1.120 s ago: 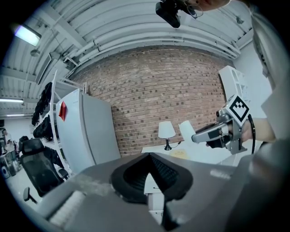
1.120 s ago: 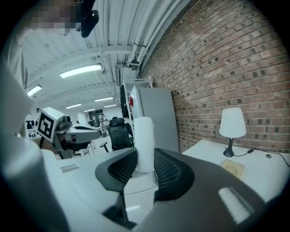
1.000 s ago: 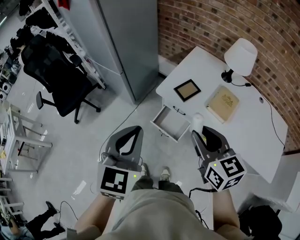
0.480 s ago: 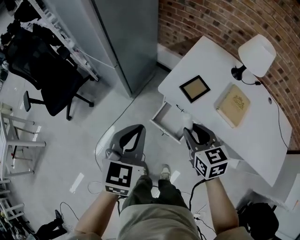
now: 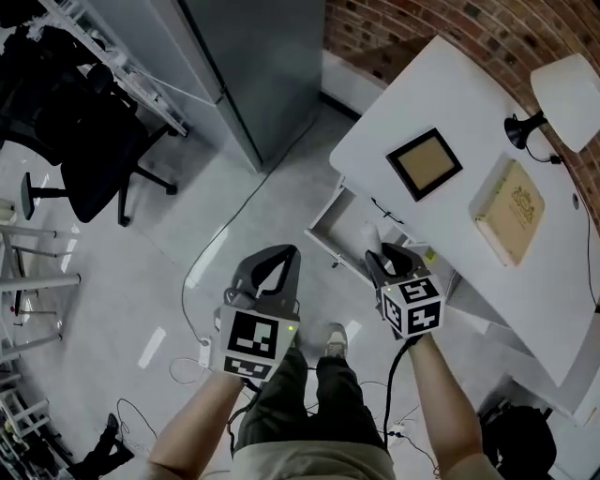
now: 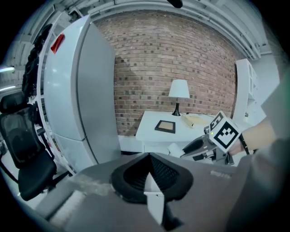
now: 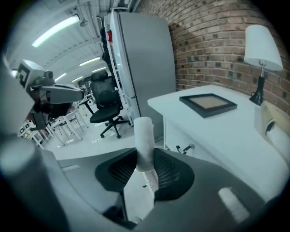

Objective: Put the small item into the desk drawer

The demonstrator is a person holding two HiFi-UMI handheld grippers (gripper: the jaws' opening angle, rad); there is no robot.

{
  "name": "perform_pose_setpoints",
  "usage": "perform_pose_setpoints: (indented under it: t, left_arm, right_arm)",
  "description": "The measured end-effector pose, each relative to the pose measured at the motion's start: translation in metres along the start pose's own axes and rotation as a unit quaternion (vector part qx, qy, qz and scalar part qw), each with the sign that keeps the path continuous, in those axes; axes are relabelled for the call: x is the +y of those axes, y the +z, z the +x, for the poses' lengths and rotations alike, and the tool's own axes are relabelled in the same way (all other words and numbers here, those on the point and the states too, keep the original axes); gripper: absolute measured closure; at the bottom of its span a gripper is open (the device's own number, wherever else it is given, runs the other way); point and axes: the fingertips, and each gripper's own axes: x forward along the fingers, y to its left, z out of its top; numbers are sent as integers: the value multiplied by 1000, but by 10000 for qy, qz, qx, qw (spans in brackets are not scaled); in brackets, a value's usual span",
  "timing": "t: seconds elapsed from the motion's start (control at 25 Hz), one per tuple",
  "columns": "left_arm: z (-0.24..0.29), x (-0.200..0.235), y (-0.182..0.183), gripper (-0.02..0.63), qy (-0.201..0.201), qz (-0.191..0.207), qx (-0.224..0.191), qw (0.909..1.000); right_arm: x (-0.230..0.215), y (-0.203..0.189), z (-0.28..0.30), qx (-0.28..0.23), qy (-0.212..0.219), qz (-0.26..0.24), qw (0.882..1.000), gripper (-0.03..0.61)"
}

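Now right gripper (image 7: 145,163) clamps white cylinder (image 7: 143,133); left gripper (image 6: 149,159) fingers (image 6: 130,176) together

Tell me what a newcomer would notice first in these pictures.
The right gripper grips a white cylinder upright, right at the open drawer of the white desk. The desk stands against a brick wall and carries a frame, a book and a lamp. The left gripper is shut and empty, to the left of the right one.
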Motion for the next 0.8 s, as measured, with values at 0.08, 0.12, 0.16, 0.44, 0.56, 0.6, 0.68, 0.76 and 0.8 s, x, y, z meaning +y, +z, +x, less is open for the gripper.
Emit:
perform_pose_setpoints:
  t: [0.08, 0.12, 0.16, 0.44, 0.56, 0.6, 0.68, 0.76, 0.8]
  left_arm:
    - [19, 2, -24, 611, -48, -47, 109, 9999]
    - [29, 3, -36, 611, -68, -71, 161, 9998]
    - [38, 4, -48, 611, -88, -94, 210, 9997]
    - [101, 0, -118, 611, -252, -260, 390, 9986]
    - [125, -1, -142, 611, -282, -334, 435, 9981]
    - [132, -1, -149, 611, -280, -377, 444, 9979]
    - [144, 1, -163, 611, -255, -473, 460, 9975]
    - [154, 2, -175, 611, -246, -529, 479, 9971]
    - [159, 2, -181, 611, -254, -531, 488, 9971]
  right_arm:
    - [-11, -22, 27, 176, -47, 10, 9998, 453]
    - [-16, -34, 39, 265, -66, 10, 9996, 453]
    - [-22, -45, 52, 351, -83, 8, 9994, 453]
    - [-53, -130, 132, 977, -191, 35, 9950, 451]
    - [-63, -162, 163, 1245, -173, -33, 9921, 449]
    - [-67, -172, 172, 1338, -161, -51, 9909, 451]
    - [-74, -189, 189, 1529, -169, -108, 9880, 449]
    - [-80, -205, 203, 1718, -203, -171, 9848, 449]
    - [-83, -212, 209, 1842, -226, -211, 9824, 448]
